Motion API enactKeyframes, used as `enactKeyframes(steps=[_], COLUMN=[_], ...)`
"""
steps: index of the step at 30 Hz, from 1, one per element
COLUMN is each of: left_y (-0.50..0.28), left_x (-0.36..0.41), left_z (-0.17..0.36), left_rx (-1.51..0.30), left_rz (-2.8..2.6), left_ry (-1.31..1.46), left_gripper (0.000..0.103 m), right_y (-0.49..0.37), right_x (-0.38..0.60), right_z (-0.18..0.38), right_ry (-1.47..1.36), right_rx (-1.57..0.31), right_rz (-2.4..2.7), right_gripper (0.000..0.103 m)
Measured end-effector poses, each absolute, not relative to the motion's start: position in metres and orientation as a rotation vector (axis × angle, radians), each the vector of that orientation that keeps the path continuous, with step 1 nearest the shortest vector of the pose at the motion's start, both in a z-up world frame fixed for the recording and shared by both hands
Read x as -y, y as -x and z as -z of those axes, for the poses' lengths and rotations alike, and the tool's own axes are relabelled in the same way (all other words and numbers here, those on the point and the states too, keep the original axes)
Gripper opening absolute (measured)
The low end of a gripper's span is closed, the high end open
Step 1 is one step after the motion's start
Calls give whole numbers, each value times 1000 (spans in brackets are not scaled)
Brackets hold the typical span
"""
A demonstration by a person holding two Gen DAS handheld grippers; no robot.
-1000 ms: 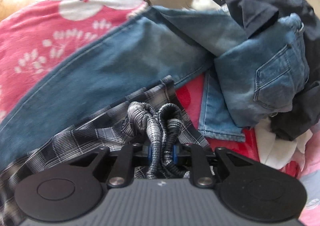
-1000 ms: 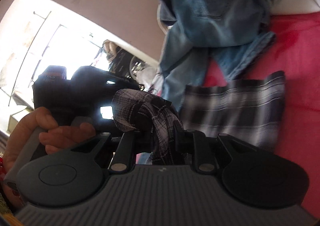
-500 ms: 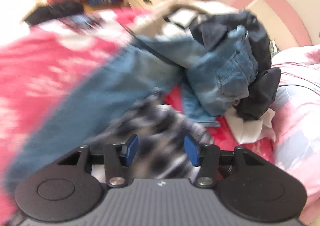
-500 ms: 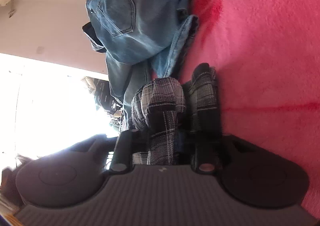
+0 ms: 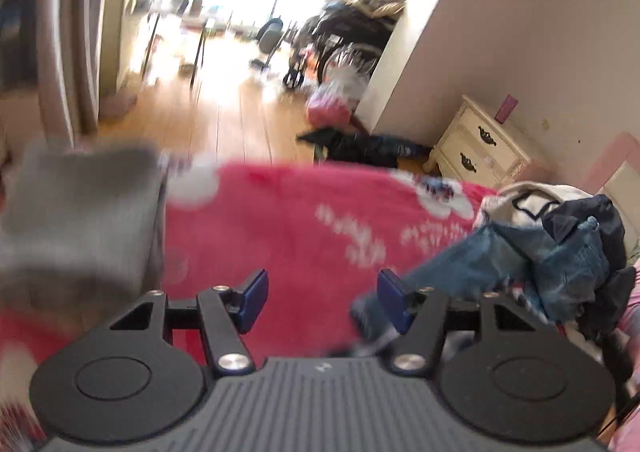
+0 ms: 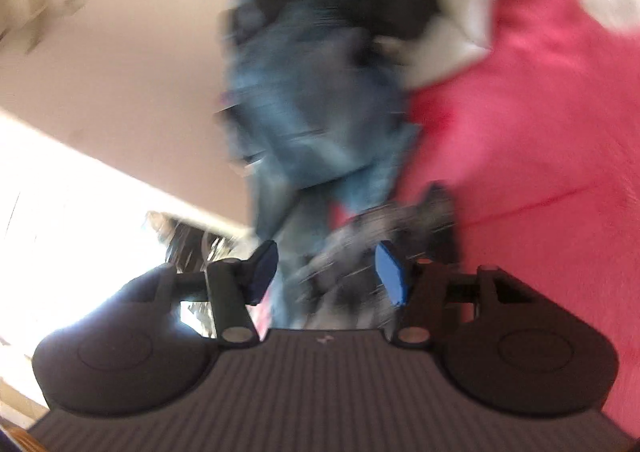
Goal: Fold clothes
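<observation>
**Both grippers wide apart above a cluttered bed**

Left gripper (image 5: 322, 294) over a pink floral blanket (image 5: 288, 220), blue-padded fingers (image 5: 253, 294) spread with nothing between them. Just right of it, a blurred leg of blue jeans (image 5: 460, 264) running right and farther back into a heap of clothes (image 5: 576, 248): denim, dark garments, a cream piece on top. At near left, a blurred grey block, too smeared to name. Beyond the bed's far edge, a dark garment (image 5: 368, 146) on the wooden floor (image 5: 224, 120), a cream two-drawer nightstand (image 5: 476, 144) against the right wall, a sunlit doorway farther still.

Right gripper (image 6: 326, 272) likewise parted, gripping nothing. Directly ahead on the blanket, a black-and-white plaid garment (image 6: 384, 228), heavily motion-blurred, lying loose just past the fingertips. Beyond it, the jeans and dark clothes piled, with white fabric (image 6: 444, 56) to their right.
</observation>
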State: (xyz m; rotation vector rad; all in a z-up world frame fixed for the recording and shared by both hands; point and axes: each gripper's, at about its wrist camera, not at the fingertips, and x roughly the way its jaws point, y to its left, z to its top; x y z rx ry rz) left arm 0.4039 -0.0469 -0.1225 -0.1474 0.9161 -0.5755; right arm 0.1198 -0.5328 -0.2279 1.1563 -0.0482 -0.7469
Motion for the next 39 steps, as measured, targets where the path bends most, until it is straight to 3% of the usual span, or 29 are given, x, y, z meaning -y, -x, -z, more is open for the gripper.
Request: enactKeyframes(steps=[4,10,14,16,19,21,24,27,29,33,36,39], left_y=[-381,-357,-351,-352,-360,-367,-380,-393,-400,-412,-423,-433], left_x=[20,4,16,20,32,41,51,56,55,47,42,46], left_z=[174,232,254,263,276,283,294,306,309,311,318,324], left_rx=[-1009,-1137,-1174,-1178,-1191,-1200,-1212,-1227,-1231,-1231,-1233,-1225], left_rz=[618,707,753,763,768,761,742,739,750,779,793,792], left_ry=[243,316,299,299,299,277,247,287,319,367,425,467], left_gripper=[61,61,61,61,61,60,56,53,52,48,47,47], right_y=[-136,-131,-120,-120,-125,-127,-136,-142,-145,-149,-152,-156], right_x=[483,454,456,438,387,352,301,261,252,238,228,218], right_z=[166,51,-22,-28,29,70,141,191,200,214,224,234], right_ry=[-931,-538,-234,-16,157,265,417,542,574,628,668,709], right_rx=[-7,-131,-393,-564,-724,-823,-947,-941,-946,-959,-969,-978], right_rz=[560,285,237,181,16,-100,-277,-379,-397,-421,-440,-458], right_gripper=[83,89,96,98,98,96,80,76,75,62,38,34])
